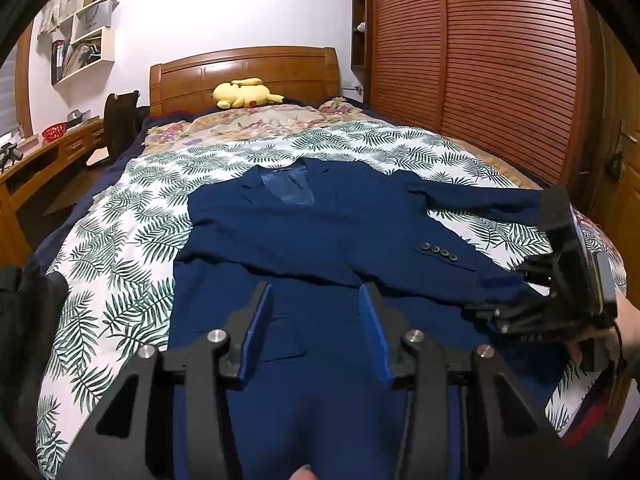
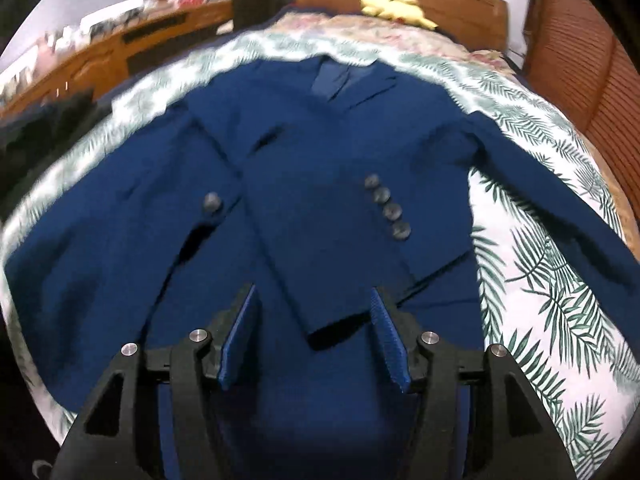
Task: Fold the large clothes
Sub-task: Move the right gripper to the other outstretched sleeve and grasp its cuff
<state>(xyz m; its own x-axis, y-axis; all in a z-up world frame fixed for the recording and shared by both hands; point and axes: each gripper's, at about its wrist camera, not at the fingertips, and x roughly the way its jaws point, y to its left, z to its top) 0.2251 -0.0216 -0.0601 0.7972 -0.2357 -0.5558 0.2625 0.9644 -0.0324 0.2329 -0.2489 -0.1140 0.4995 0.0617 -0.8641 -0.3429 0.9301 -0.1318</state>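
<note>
**Mia:** Two blue fingers of the left gripper (image 1: pixel 316 300) sit closest in the left wrist view. What are they doing?

**Ben:** They are spread apart and hold nothing. The blue jacket (image 1: pixel 320 224) lies flat under them on the leafy bedspread (image 1: pixel 120 264). One sleeve is folded across its front.

**Mia:** Any boxes or baskets?

**Ben:** A red basket (image 1: pixel 53 132) sits on the wooden desk (image 1: pixel 48 152); what is in it is too small to tell. White wall shelves (image 1: pixel 86 46) hold books. No words can be read.

**Mia:** And far off?

**Ben:** A yellow plush toy (image 1: pixel 244 93) lies by the headboard (image 1: pixel 244 76). The right gripper (image 1: pixel 472 314) is at the jacket's right edge.

**Mia:** Now the right wrist view?

**Ben:** The right gripper (image 2: pixel 314 304) is wide apart too, with nothing in it. The sleeve cuff (image 2: pixel 340 316) lies between its fingers, on the jacket (image 2: pixel 132 208). Four buttons (image 2: pixel 386 206) run up that sleeve. This view is blurry.
</note>
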